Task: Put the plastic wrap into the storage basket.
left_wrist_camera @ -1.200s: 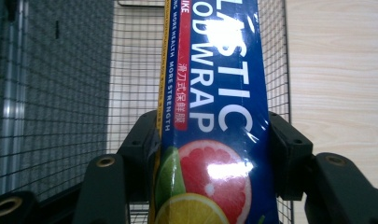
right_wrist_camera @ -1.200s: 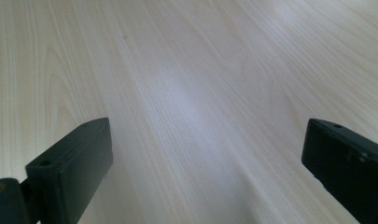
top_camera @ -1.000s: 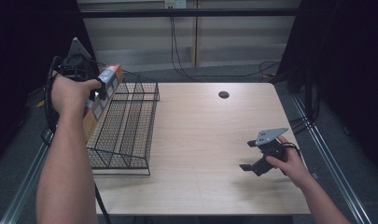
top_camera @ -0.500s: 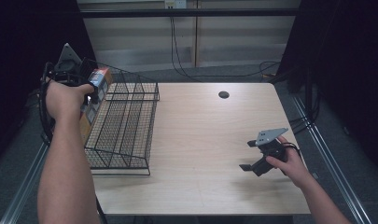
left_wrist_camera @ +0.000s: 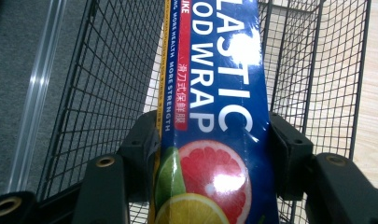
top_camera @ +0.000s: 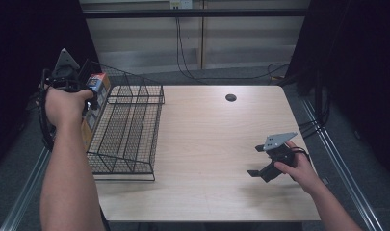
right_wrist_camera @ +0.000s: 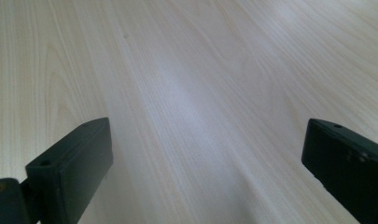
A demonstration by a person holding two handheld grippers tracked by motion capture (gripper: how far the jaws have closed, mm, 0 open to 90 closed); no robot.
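A long blue plastic food wrap box (left_wrist_camera: 214,93) with citrus fruit printed on it is clamped between the jaws of my left gripper (left_wrist_camera: 212,140). In the high view my left gripper (top_camera: 89,96) holds the box (top_camera: 94,108) at the left wall of a black wire basket (top_camera: 130,130). The box points along that wall. I cannot tell whether it is inside or outside the mesh (left_wrist_camera: 107,70). My right gripper (top_camera: 256,160) rests on the table's right side, open, with bare wood between its jaws (right_wrist_camera: 210,154).
The light wooden table (top_camera: 207,144) has a dark round hole (top_camera: 230,97) near its back edge. Cables (top_camera: 279,67) lie on the floor behind it. Metal rails (top_camera: 337,154) run along both sides of the table.
My left gripper has carried the box left and a little down, from over the basket's back left corner to its left wall. The right gripper has stayed put.
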